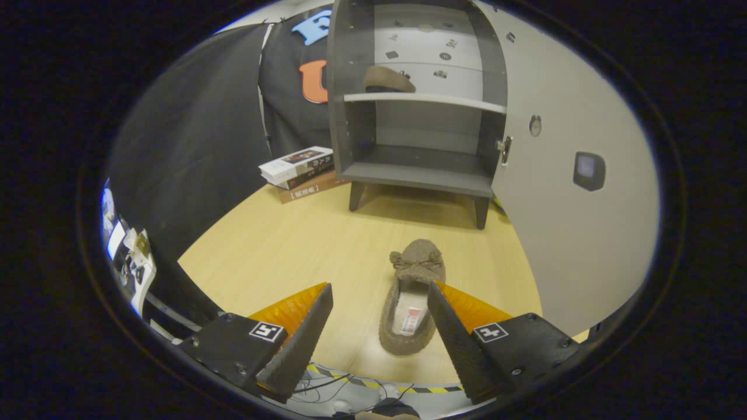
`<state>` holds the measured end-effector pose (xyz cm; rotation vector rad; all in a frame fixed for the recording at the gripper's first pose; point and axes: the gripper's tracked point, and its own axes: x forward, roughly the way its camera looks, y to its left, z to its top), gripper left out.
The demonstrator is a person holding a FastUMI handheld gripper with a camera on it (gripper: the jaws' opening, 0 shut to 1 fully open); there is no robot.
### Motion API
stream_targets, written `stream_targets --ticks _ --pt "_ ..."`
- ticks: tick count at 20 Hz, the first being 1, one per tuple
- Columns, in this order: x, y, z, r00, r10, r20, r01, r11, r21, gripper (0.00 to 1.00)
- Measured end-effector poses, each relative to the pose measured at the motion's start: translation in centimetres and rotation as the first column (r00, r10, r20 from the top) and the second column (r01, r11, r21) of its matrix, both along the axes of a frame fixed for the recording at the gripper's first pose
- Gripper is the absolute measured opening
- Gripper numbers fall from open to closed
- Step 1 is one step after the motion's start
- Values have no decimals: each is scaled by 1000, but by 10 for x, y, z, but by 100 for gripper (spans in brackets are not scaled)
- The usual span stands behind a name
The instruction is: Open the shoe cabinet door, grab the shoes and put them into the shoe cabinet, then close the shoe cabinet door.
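A fuzzy brown slipper (412, 303) with a small bow on its toe lies on the pale wood worktop (280, 251), between the gripper's (379, 293) spread fingers, its heel nearest. Beyond it the grey shoe cabinet (418, 99) stands open, another slipper (388, 79) on its shelf.

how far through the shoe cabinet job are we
About halfway. Done: the cabinet door is swung open, and one brown slipper sits on the upper shelf. In hand: the gripper is open, its fingers either side of the second slipper on the wooden table, not visibly pressing it. Left: grasp it, place it in the cabinet, close the door.
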<state>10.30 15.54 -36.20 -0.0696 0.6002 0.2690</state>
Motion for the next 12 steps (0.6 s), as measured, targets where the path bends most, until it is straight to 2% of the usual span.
stream_targets --ticks 7,12 --pt "46 4 -66 990 -46 -135 47 999 2 100" --pt "76 16 -88 981 -62 -182 67 998 20 100"
